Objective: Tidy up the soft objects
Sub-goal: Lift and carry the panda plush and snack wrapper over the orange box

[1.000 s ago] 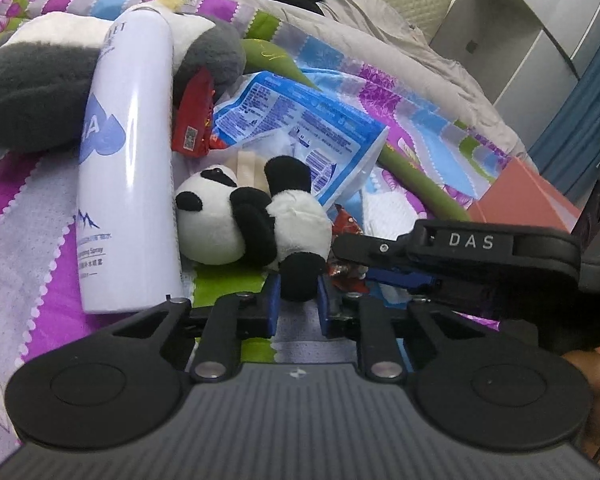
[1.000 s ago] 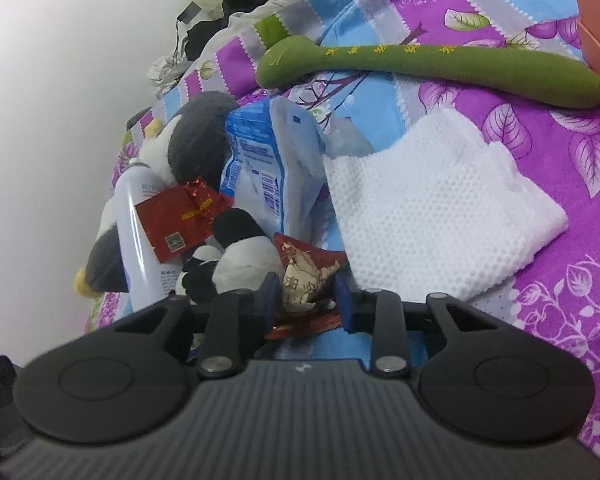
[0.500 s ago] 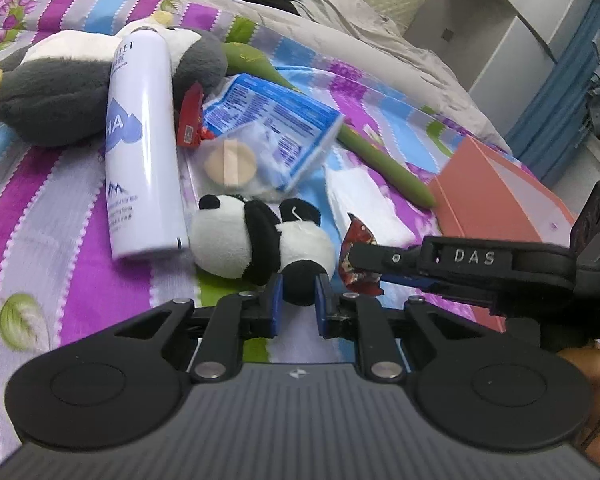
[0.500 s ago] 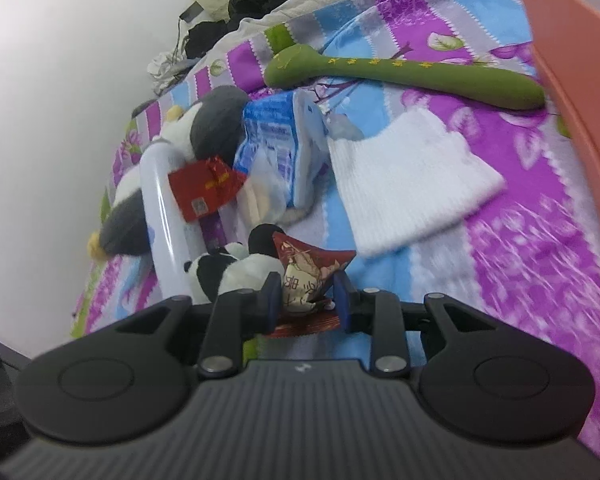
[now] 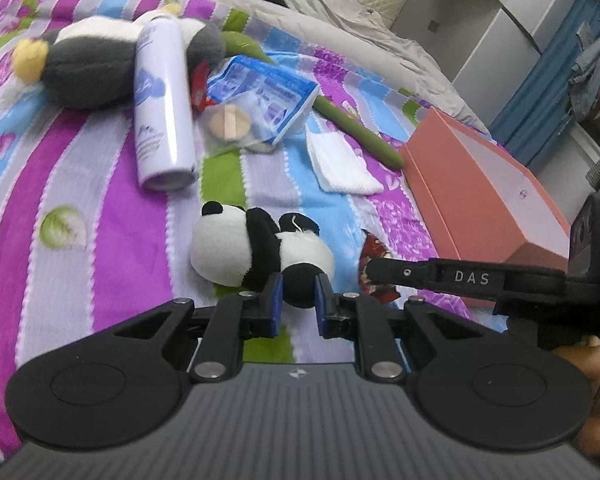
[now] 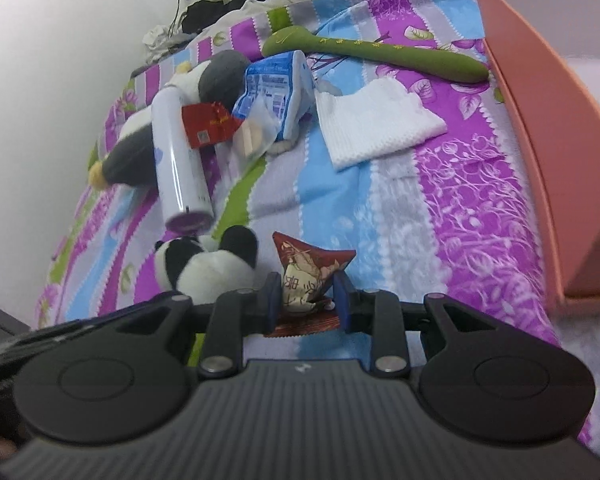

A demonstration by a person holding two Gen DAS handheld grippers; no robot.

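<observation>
Left gripper (image 5: pixel 296 294): we saw its jaws clamped on one black leg of the small panda plush (image 5: pixel 260 250). The leg sat between the two blue pads, and the white head and body reached out past the jaws toward the upper left.

Panda plush, place: we saw it above the striped bedspread (image 5: pixel 100 240), held only by that leg. In the right wrist view the same panda (image 6: pixel 208 266) was just beside the right gripper, on its left side.

Right gripper (image 6: pixel 306 294): we found its jaws clamped on a crumpled red snack packet (image 6: pixel 308 276). The middle of the packet was pinched between the pads, one red corner stood up above the jaws, and a flat red edge showed below them.

Snack packet, from the left wrist view: we saw the packet (image 5: pixel 374 268) at the tip of the right gripper's black finger, just right of the panda.

Pink box (image 5: pixel 480 200): it lay open on the bed, to the right of both grippers. We saw its near wall (image 6: pixel 540 140) in the right wrist view too.

Other things on the bed: a white spray can (image 5: pixel 162 104) lay against a large grey plush (image 5: pixel 100 60). Near them we saw a blue-and-white pouch (image 5: pixel 268 96), a white folded cloth (image 5: pixel 340 164) and a long green plush (image 5: pixel 356 132). All of these lay well apart from both pairs of jaws.
</observation>
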